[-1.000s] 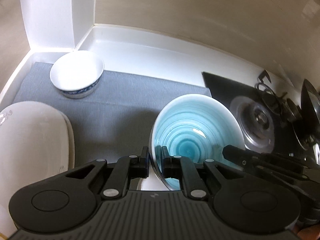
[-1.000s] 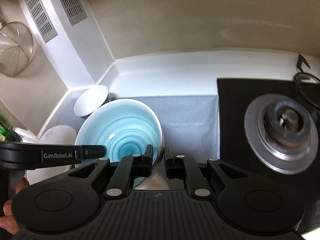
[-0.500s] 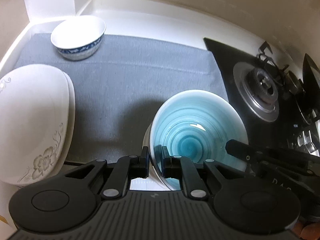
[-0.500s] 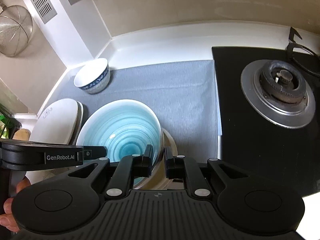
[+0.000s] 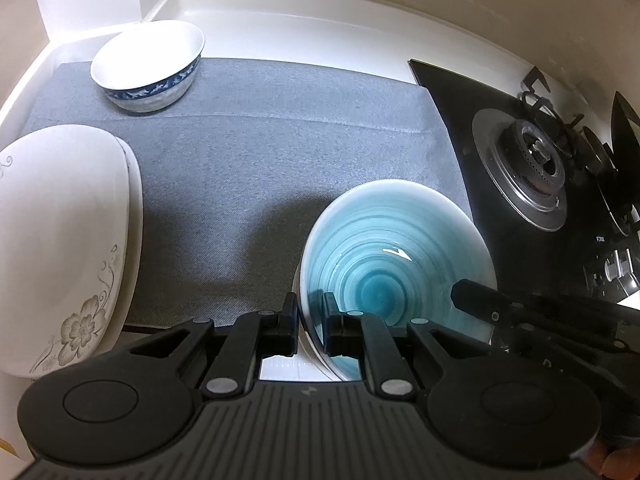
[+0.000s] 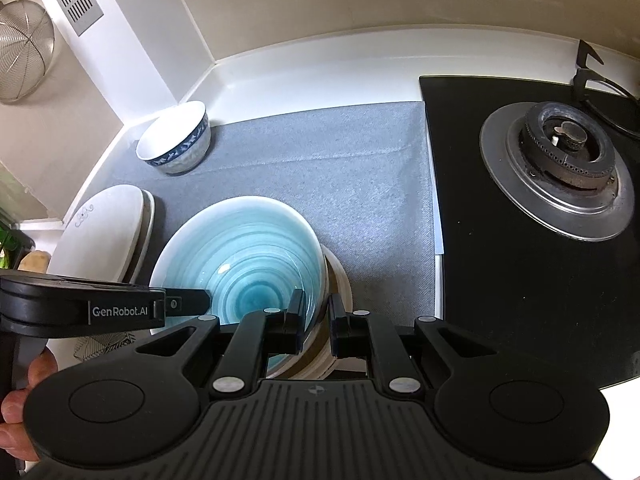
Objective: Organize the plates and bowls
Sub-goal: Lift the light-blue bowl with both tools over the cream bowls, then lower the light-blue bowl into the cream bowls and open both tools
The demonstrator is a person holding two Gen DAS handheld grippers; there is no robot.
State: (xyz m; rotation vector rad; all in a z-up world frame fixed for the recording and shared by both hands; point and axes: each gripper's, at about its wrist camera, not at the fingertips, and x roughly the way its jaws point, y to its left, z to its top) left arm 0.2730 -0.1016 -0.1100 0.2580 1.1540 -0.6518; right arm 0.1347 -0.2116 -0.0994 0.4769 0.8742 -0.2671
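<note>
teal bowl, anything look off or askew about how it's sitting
Nothing broken or spilled. The teal bowl is tilted, its rim pinched on opposite sides by the left gripper and right gripper, over the front edge of the grey mat.

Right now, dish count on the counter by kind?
Bowls: 2 — teal bowl, blue-and-white bowl.
Plates: at least 2 — stacked white plates; any more in the stack are hidden.
Unclear: 1 — beige dish under the teal bowl, mostly hidden.
Total: at least 5.
</note>
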